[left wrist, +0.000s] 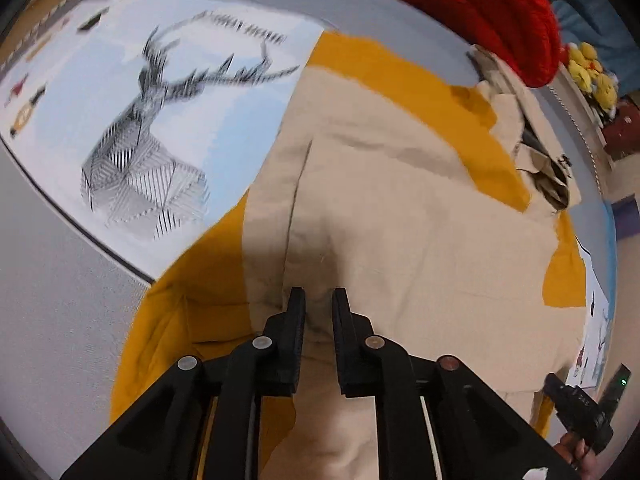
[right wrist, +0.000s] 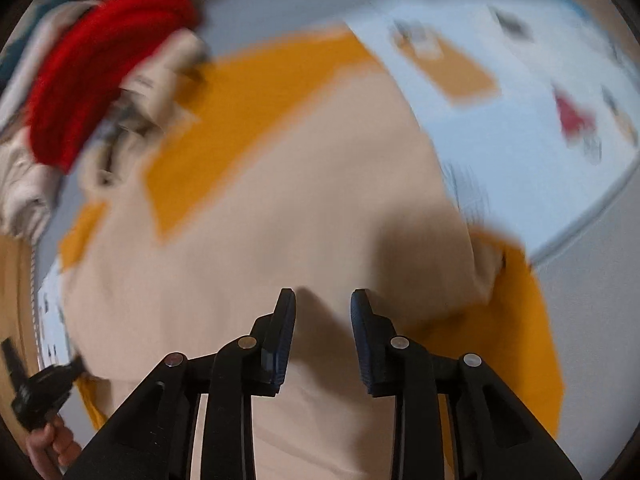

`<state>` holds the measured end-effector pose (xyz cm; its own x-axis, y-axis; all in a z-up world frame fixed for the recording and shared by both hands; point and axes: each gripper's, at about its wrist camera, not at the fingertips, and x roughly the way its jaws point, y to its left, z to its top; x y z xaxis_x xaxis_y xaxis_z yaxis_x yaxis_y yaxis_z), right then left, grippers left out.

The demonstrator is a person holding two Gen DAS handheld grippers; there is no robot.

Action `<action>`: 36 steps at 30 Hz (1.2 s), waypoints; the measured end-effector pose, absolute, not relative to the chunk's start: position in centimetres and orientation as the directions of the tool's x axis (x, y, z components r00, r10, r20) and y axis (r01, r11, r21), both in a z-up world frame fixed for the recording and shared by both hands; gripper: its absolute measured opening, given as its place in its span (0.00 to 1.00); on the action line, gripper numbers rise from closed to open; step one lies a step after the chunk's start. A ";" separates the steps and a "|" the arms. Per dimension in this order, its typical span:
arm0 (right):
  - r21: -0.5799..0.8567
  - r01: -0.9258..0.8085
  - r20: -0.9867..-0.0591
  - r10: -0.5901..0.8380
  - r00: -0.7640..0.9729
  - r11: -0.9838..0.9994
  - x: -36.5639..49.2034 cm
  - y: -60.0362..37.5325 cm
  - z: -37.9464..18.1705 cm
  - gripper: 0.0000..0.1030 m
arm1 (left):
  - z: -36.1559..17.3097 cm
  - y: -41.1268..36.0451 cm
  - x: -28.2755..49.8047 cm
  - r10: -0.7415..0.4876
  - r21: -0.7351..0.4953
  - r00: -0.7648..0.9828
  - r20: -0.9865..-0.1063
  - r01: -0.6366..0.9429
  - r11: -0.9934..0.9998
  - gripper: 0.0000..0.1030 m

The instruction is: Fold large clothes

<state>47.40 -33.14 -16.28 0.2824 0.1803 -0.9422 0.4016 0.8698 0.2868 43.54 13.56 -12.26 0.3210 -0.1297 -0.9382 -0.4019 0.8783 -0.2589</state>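
Observation:
A large beige garment [left wrist: 400,208] lies spread over a mustard-yellow cloth [left wrist: 168,332] on the grey surface; it also shows in the right wrist view [right wrist: 280,208], blurred. My left gripper [left wrist: 319,300] hangs just above the beige garment's near part, jaws a narrow gap apart, with nothing seen pinched. My right gripper [right wrist: 323,300] is open above the beige garment, near a raised fold [right wrist: 476,272] at its right. The right gripper shows at the lower right of the left wrist view [left wrist: 580,408], and the left gripper at the lower left of the right wrist view [right wrist: 36,392].
A light-blue sheet with a deer print [left wrist: 152,128] lies left of the clothes. A red knitted item [left wrist: 500,12] and other piled clothes [right wrist: 32,168] lie at the far end. Yellow plush toys [left wrist: 592,76] sit at the far right.

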 end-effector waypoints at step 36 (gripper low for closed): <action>0.047 0.108 -0.763 -0.034 0.646 0.993 40.2 -31.1 3.5 0.67 | 0.4 5.5 39.5 -0.021 -0.114 0.635 -0.772 -0.106 0.988 0.45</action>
